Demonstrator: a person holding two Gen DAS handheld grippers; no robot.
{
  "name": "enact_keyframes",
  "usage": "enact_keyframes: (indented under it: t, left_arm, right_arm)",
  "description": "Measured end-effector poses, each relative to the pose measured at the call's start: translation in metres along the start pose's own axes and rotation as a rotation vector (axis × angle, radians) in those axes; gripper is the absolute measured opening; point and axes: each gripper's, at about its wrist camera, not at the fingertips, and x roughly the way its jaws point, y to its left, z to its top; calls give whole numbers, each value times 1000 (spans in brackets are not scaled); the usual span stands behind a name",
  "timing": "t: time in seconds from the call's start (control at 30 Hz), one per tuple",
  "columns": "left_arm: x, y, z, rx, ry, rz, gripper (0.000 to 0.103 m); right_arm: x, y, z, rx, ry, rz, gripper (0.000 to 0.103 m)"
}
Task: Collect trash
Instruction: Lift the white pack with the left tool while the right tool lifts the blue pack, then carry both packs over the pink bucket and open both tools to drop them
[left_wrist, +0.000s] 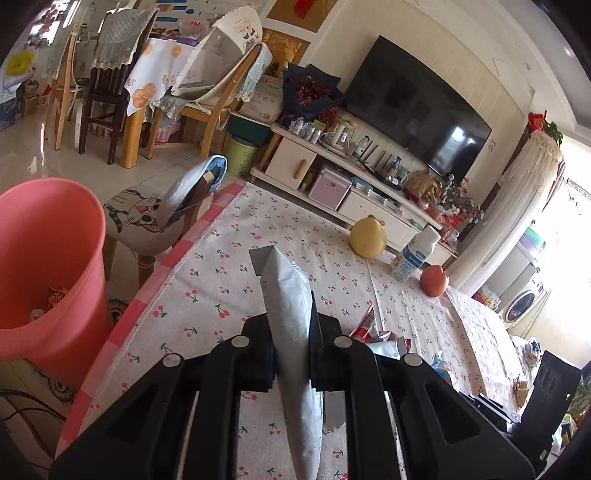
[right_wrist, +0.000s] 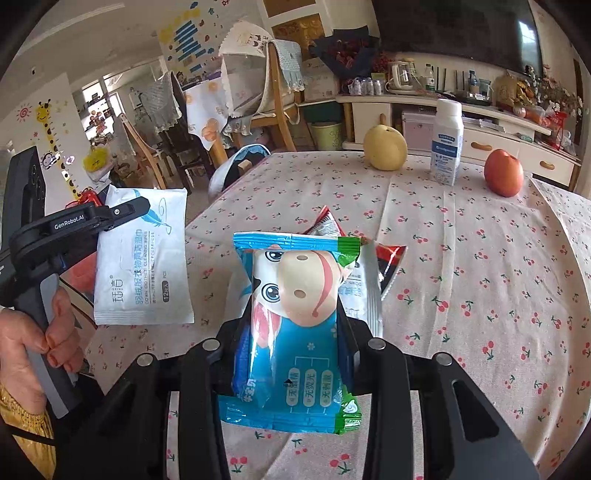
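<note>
My left gripper (left_wrist: 290, 326) is shut on a white wipes packet (left_wrist: 286, 288), which I see edge-on above the cherry-print tablecloth (left_wrist: 221, 280). In the right wrist view the same packet (right_wrist: 144, 266) hangs flat from the left gripper (right_wrist: 135, 208), held by a hand off the table's left side. My right gripper (right_wrist: 295, 321) is shut on a blue wipes packet (right_wrist: 295, 280) with a cartoon cow. Behind it on the cloth lie a red wrapper (right_wrist: 391, 258) and a silver-white packet (right_wrist: 365, 295). A pink bin (left_wrist: 48, 258) stands on the floor left of the table, with some scraps inside.
A yellow pear (right_wrist: 385, 147), a white bottle (right_wrist: 446, 144) and a red apple (right_wrist: 503, 172) stand at the table's far end. A chair with a cat cushion (left_wrist: 144, 221) sits between bin and table. Dining chairs and a TV cabinet lie beyond.
</note>
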Motion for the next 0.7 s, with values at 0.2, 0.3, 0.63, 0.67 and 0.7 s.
enact_keyframes:
  t: [0.2, 0.3, 0.63, 0.67, 0.7]
  left_arm:
    - [-18, 37, 19, -71, -68, 26, 14]
    - [-27, 60, 28, -105, -104, 69, 14]
    - [-56, 144, 53, -262, -231, 206, 14]
    - [-58, 151, 54, -280, -241, 217, 14]
    - [-60, 157, 56, -294, -251, 230, 14]
  right_arm:
    - [11, 35, 11, -21, 13, 59, 39]
    - [20, 57, 19, -36, 22, 92, 39]
    - [62, 156, 64, -89, 39, 271, 39]
    - [67, 166, 69, -92, 41, 292, 39]
    - [73, 177, 74, -96, 43, 314, 39]
